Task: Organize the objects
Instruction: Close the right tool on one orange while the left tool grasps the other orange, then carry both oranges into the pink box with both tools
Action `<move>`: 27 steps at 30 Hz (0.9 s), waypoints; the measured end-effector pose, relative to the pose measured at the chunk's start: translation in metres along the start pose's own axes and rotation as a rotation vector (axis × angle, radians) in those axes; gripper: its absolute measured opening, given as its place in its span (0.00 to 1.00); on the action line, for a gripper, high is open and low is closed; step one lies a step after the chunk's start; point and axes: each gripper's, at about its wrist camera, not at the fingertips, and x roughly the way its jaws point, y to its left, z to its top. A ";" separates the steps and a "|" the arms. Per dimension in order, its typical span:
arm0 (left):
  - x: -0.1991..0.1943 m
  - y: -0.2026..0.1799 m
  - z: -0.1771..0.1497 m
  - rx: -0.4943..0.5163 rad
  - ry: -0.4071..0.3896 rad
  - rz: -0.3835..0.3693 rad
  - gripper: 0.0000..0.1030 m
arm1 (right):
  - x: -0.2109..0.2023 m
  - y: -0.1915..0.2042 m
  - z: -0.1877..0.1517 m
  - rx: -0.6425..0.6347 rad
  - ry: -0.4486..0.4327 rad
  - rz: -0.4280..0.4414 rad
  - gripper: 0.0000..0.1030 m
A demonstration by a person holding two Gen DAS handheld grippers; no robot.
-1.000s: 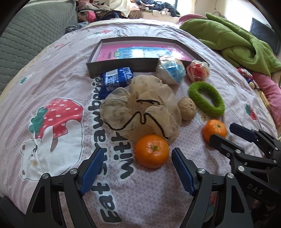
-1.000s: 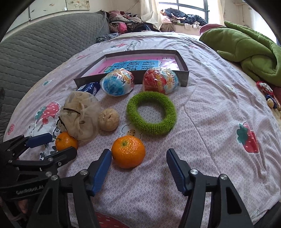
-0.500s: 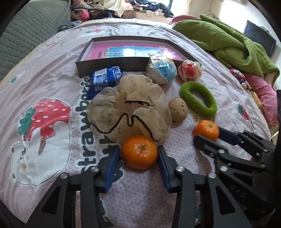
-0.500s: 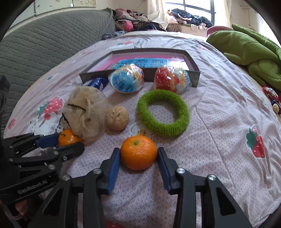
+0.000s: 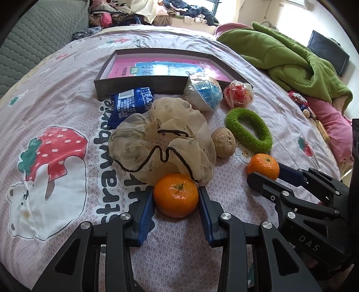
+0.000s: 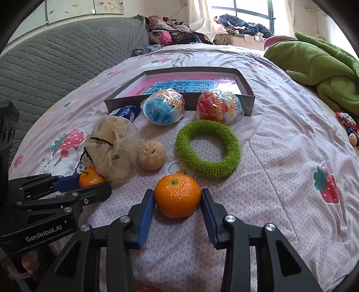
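Left gripper [image 5: 176,197]: low over bedsheet [image 5: 56,107], pointing forward, closed on left orange [image 5: 176,197], both blue pads touching it.
Right gripper [image 6: 177,197]: same low pose, clamped on right orange [image 6: 177,197].
Ahead of left gripper: beige scrunchie [image 5: 161,139], touching left orange.
Ahead of right gripper: green ring [image 6: 208,148], box [image 6: 245,85] beyond.
Only in left view: black screen [image 5: 328,52], far right.
Only in right view: grey sofa [image 6: 56,60], window [image 6: 251,11].

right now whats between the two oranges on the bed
Mostly bare printed bedsheet. In the left wrist view, the near orange and the far orange have only the sheer scrunchie's edge nearby.
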 end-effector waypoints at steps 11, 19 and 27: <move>-0.030 -0.006 0.001 0.024 -0.067 0.012 0.38 | -0.017 -0.002 0.004 0.016 -0.048 0.006 0.40; -0.041 -0.008 0.006 0.030 -0.099 0.025 0.38 | -0.028 0.003 0.010 -0.009 -0.094 0.005 0.40; -0.049 -0.010 0.018 0.027 -0.139 0.039 0.38 | -0.037 0.007 0.021 -0.022 -0.133 0.016 0.40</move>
